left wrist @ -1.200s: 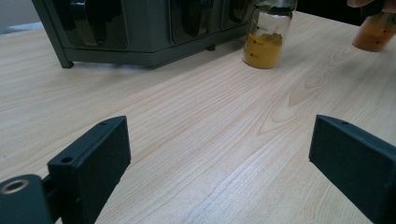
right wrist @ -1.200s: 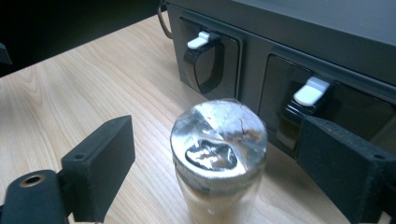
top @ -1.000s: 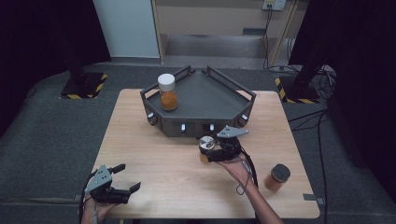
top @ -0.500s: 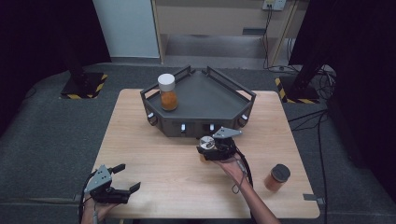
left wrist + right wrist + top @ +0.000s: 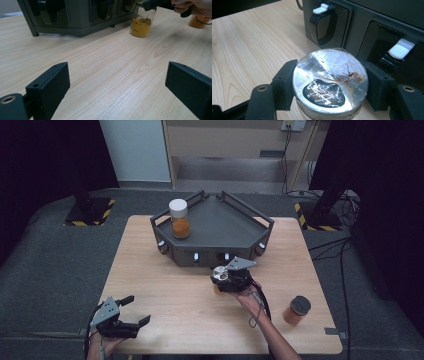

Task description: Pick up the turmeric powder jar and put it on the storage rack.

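Observation:
A glass jar of yellow powder (image 5: 218,273) with a foil-sealed top (image 5: 330,80) stands on the wooden table (image 5: 165,285), just in front of the dark tray (image 5: 225,220). My right gripper (image 5: 220,276) is shut on it. Its jaws have just been closing, and the black pads (image 5: 284,83) press the jar's rim from both sides. The left gripper view shows the same jar (image 5: 142,23) under that gripper (image 5: 155,3). My left gripper (image 5: 138,309) rests near the table's front left corner, its jaws (image 5: 117,85) open wide over bare wood.
A white-lidded jar of orange powder (image 5: 179,219) stands in the tray's left corner. A dark-lidded jar of orange powder (image 5: 297,310) stands at the table's front right. The tray's front wall (image 5: 362,25) has dark windows with white latches, close behind the held jar.
The right gripper's jaws have closed onto the foil-topped jar, which stood between them before. The left gripper has not moved.

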